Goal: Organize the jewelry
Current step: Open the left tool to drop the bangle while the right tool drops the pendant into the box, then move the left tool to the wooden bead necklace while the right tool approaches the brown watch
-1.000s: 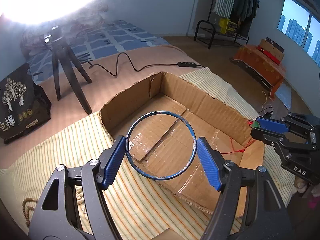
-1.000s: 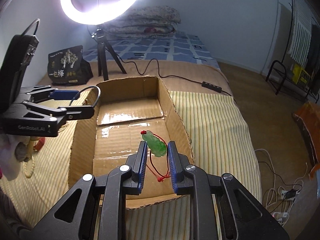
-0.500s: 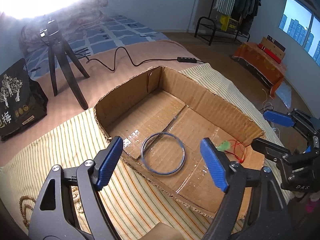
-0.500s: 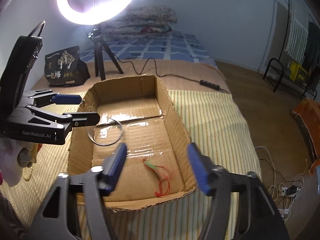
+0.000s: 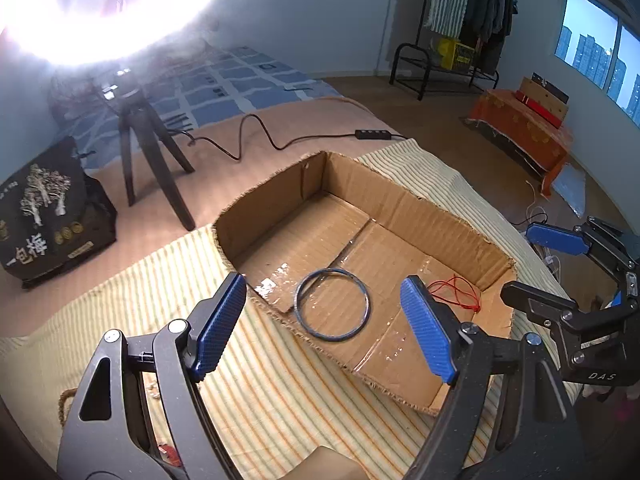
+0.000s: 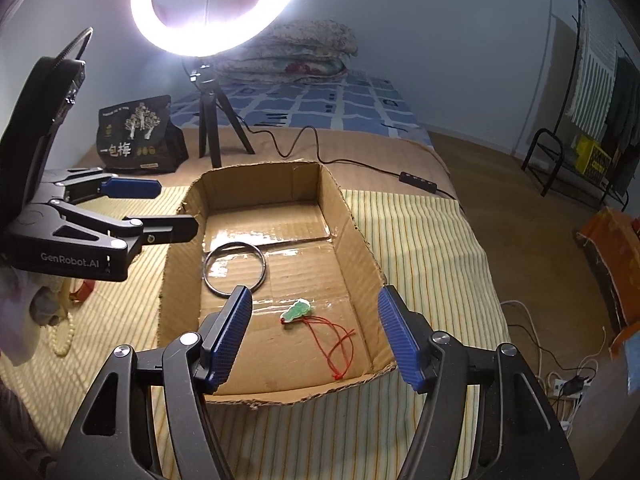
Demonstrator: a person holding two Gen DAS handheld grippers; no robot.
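Left hand-held gripper: jaws wide apart, nothing held, above the near edge of the cardboard box. Right hand-held gripper: jaws spread, empty, over the box's near end. Blue bangle: flat on the box floor. Green pendant with red cord: also on the box floor, apart from the bangle. Box on a striped cloth covering the bed. Bead strand outside the box, on the cloth.

Both wrist cameras tilt down close over the cardboard box, the left one from its near-left corner, the right one from its near end, sharing its floor and the tripod beyond.
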